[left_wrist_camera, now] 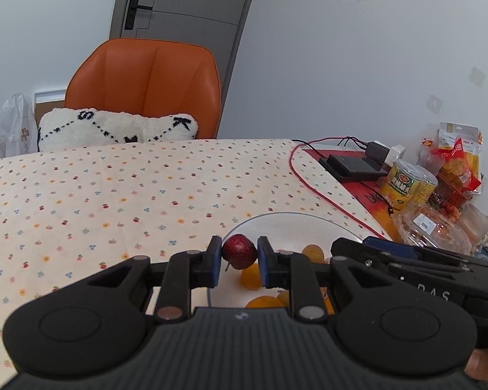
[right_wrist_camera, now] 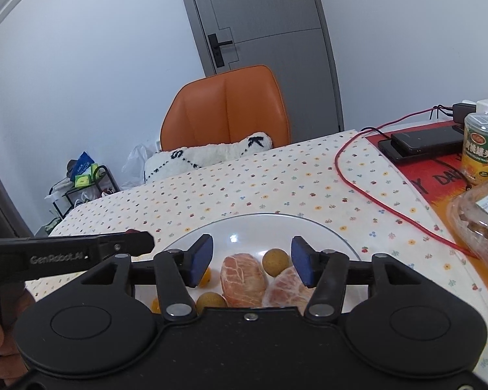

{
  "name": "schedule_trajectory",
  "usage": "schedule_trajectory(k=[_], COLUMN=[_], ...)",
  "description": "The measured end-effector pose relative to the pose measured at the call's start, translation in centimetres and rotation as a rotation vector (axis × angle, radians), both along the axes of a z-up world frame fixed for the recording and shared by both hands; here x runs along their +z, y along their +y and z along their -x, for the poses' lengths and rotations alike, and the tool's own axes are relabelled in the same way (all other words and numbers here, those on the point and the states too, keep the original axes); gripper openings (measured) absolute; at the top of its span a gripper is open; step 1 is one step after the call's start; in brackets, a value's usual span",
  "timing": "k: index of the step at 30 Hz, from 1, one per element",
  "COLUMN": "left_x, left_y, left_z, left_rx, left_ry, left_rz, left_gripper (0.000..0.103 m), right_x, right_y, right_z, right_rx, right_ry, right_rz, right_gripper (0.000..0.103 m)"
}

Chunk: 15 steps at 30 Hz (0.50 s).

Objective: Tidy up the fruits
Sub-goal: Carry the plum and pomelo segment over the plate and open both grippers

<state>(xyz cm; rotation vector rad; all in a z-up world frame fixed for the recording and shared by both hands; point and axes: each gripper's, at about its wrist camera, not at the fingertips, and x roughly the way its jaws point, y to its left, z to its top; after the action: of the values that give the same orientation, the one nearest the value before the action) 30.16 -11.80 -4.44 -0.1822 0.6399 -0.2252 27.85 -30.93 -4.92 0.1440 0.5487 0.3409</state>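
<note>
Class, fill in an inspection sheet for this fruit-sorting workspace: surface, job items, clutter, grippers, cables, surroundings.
Surface: table under a flower-print cloth.
Job's things: glass plate holding peeled citrus segments and small round brown fruits; red fruit between the left fingers.
Clutter: can of peaches, snack packets, clear plastic box, black devices.
Grippers: left gripper shut on the red fruit; right gripper open above the plate.
Cables: red cable lying across the cloth.
Surroundings: orange chair with cushion, grey door.
</note>
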Motion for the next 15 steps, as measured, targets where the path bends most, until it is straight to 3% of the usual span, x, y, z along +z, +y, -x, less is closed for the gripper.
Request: schedule_trajectory(k=[10, 15], left_x=[0.1, 0.4], left_y=[0.3, 1.3], left_z=[0.2, 0.8], left_rx=[0.012, 0.035], left_ry=[0.012, 0.017], left_rz=[0.018, 0.024], left_gripper=[0.027, 0.036], right_x=[-0.1, -0.1], right_y=[-0.5, -0.3], right_z=[0.8, 1.1], right_rx=[-0.015, -0.011], right_ry=[0.007, 0.006], right_rz=[-0.007, -0.009], right_gripper=[0.055, 0.058])
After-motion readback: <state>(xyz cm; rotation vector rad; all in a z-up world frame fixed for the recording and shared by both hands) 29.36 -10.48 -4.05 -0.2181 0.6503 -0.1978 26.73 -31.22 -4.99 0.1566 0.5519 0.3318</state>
